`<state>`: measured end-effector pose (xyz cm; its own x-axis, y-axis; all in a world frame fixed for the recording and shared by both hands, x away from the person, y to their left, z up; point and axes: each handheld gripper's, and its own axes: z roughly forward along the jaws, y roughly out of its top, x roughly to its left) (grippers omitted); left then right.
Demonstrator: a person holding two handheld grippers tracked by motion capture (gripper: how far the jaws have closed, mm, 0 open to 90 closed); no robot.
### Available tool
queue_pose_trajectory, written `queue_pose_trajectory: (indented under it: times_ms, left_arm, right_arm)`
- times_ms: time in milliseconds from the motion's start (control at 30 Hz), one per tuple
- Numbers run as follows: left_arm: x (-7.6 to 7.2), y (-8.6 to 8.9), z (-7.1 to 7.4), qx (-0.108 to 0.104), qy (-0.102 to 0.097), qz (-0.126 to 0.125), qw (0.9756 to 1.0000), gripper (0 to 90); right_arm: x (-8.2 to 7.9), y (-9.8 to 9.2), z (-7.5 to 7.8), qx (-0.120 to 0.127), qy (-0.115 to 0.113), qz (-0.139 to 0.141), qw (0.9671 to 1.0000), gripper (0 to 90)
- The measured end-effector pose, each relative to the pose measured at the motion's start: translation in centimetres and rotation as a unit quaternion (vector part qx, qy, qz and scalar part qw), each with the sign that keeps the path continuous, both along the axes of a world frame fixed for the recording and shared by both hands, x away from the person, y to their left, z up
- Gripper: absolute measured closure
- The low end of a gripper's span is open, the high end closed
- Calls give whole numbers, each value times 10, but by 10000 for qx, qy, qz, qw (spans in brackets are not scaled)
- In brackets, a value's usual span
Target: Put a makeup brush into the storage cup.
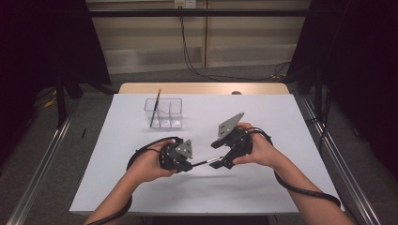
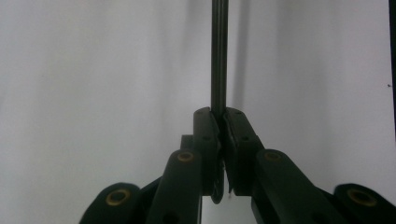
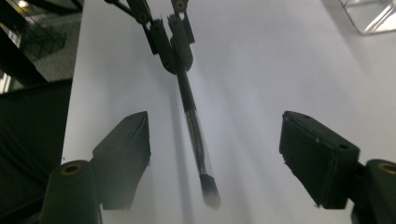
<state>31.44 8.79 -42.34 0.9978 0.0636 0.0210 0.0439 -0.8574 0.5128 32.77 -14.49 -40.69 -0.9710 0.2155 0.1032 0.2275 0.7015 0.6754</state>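
Observation:
A slim black brush (image 3: 196, 135) with a silver ferrule and dark bristles is held level just above the white table (image 1: 281, 187). My left gripper (image 2: 219, 114) is shut on the brush handle (image 2: 218, 56), and the brush sticks out to the right from it in the high view. My left gripper (image 1: 187, 165) and my right gripper (image 1: 219, 153) face each other at the table's middle. The right gripper (image 3: 217, 126) stands open around the bristle end, and its pads do not touch the brush (image 1: 202, 162).
A clear plastic box (image 1: 163, 112) with compartments stands at the back left of the table, with a thin pencil-like stick (image 1: 155, 108) leaning in it. Cables trail from both grippers towards the table's front edge. Dark stands flank the table.

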Motion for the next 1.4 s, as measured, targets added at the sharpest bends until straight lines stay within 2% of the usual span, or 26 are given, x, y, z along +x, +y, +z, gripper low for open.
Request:
queue_pose_trajectory:
  times_ms: [33,233,367,500,567,867,933,1000,1200,1300,1400]
  left_arm:
    - [0,0,0,-27,8,22,10000,843]
    - [0,2,0,-71,13,41,10000,843]
    - [0,3,0,-127,2,61,9999,843]
    - [0,5,1,-223,19,96,9997,843]
    - [0,6,1,-276,22,112,9996,843]
    - [-1,11,-1,-545,84,244,9982,843]
    - [-1,12,-2,-555,67,250,9981,843]
    - [-1,13,-2,-609,85,273,9977,842]
    - [-1,15,-1,-739,81,328,9967,843]
    - [-1,16,-1,-863,91,395,9954,842]
    - [0,18,-1,-1113,132,465,9926,842]
  right_arm:
    - [0,-1,-1,87,-29,-41,9999,153]
    - [0,-7,-3,641,-86,-234,9976,98]
    - [0,-11,-5,970,-212,-432,9941,66]
    - [0,-15,-10,1301,-126,-631,9894,52]
    - [-1,-17,-13,1488,-121,-691,9864,50]
    - [-6,-22,-21,2295,-198,-907,9689,49]
    - [-7,-23,-21,2515,-238,-936,9630,48]
    - [-8,-23,-21,2633,-287,-963,9595,50]
    - [-10,-24,-24,2834,-391,-1022,9527,49]
    - [-10,-24,-24,2893,-389,-1057,9506,47]
    - [-10,-24,-24,2907,-419,-1088,9497,45]
